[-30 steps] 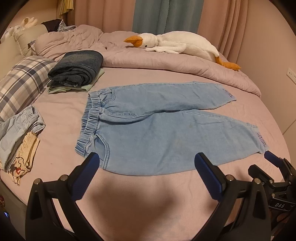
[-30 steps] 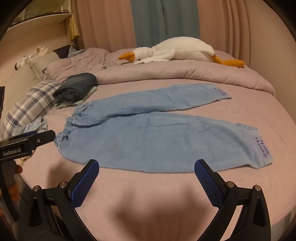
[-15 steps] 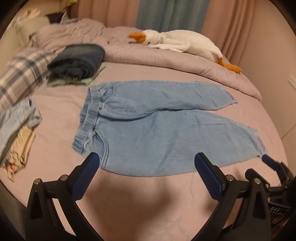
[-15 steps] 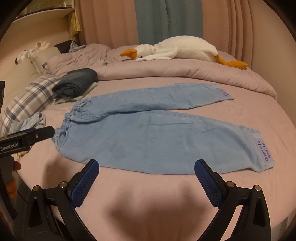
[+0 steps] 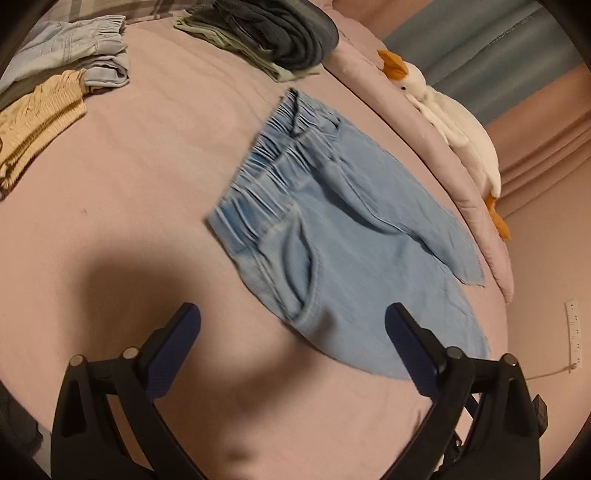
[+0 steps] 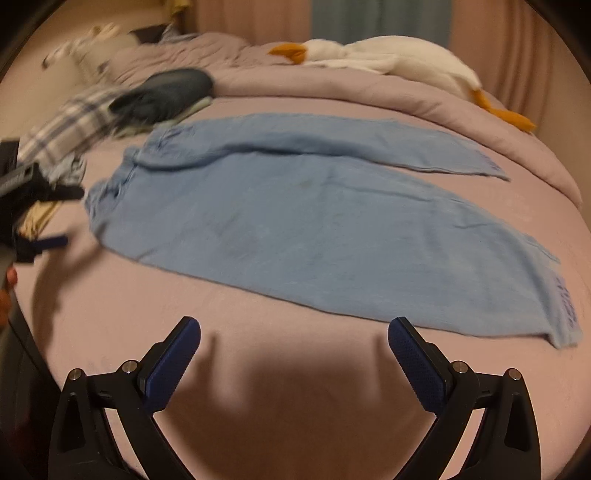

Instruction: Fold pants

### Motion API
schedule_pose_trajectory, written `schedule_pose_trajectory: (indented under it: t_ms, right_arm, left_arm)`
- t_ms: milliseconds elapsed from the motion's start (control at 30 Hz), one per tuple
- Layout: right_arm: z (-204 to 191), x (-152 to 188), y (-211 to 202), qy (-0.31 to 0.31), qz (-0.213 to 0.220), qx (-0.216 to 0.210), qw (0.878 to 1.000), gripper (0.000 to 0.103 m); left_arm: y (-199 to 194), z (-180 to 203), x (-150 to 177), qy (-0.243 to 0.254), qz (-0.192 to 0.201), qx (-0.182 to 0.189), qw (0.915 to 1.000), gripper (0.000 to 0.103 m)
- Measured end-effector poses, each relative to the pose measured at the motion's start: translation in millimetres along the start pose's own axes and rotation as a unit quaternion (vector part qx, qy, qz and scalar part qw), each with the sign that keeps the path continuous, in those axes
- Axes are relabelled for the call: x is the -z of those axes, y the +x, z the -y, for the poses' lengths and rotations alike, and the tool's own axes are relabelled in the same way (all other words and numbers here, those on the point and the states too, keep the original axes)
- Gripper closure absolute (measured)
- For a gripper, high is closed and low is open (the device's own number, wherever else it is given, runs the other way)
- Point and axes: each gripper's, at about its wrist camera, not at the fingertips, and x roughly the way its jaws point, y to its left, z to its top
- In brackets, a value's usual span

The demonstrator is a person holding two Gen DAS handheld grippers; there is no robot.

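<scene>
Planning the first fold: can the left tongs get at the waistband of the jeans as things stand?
Probably yes. The left tongs are open above bare sheet, the waistband lies flat just ahead with nothing on it, and the folded clothes sit well beyond.

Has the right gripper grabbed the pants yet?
No, the right gripper is open above bare sheet, with the light blue pants lying flat beyond its fingertips.

Warm, dim indoor light tinted both views pinkish; fisheye distortion bowed the bed (image 5: 110, 177) and darkened the corners; motion blur smeared the pants (image 6: 295, 221), worst at the right view's left edge; soft gripper shadows fell on the sheet beneath each camera; no glare showed.
</scene>
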Motion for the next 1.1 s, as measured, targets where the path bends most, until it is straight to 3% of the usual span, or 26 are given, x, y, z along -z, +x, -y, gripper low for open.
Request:
schedule_pose_trajectory:
  t_ms: [100,267,300,400,433,500,533,667,733,967,1100]
  right_arm:
    - [-15.3,-0.9,17.3,-0.047,0.005,0.006,0.999,0.008]
    - [-30.6,-9.1,32.2,-0.126,0.047,0.054,0.989,0.009]
    - [-30.6,-15.6,36.1,-0.132,0.047,0.060,0.988,0.009]
    - [-24.9,-27.5,46.2,-0.120,0.037,0.043,0.991,0.010]
    - [-21.8,-29.9,49.2,-0.111,0.031,0.034,0.993,0.010]
    - [-12.7,-36.0,56.2,-0.080,0.021,0.001,0.997,0.019]
    - [-10.8,-37.0,55.8,-0.074,0.021,-0.002,0.997,0.028]
    - [-26.5,-38.5,51.6,-0.101,0.027,0.003,0.995,0.084]
    - [-38.4,-39.6,49.9,-0.119,0.023,0.015,0.993,0.090]
    - [-47.1,-36.7,17.9,-0.139,0.037,0.027,0.989,0.094]
    - [-66.4,-17.1,35.6,-0.184,0.016,0.044,0.982,0.094]
  left_arm:
    - [15.4,-9.6,-6.1,-0.014,-0.013,0.018,0.9997,0.025]
    - [27.3,-6.7,-21.8,-0.014,0.008,0.014,0.9998,0.029]
    - [30.7,-5.3,-24.8,-0.014,0.012,0.005,0.9998,0.031]
    - [38.0,1.7,-30.8,0.001,0.036,-0.063,0.9974,0.057]
    - [39.2,3.8,-30.9,0.010,0.038,-0.075,0.9964,0.058]
    - [37.1,3.2,-28.5,0.020,0.046,-0.082,0.9954,0.061]
    - [37.0,2.8,-27.7,0.028,0.047,-0.085,0.9949,0.064]
    - [32.9,-3.4,-30.1,0.029,0.041,-0.069,0.9964,0.068]
    - [28.3,-4.9,-29.1,0.025,0.042,-0.065,0.9967,0.069]
    - [1.5,-5.1,-22.9,0.052,0.064,-0.073,0.9939,0.074]
    - [14.1,-16.7,-17.5,0.056,0.038,-0.101,0.9926,0.070]
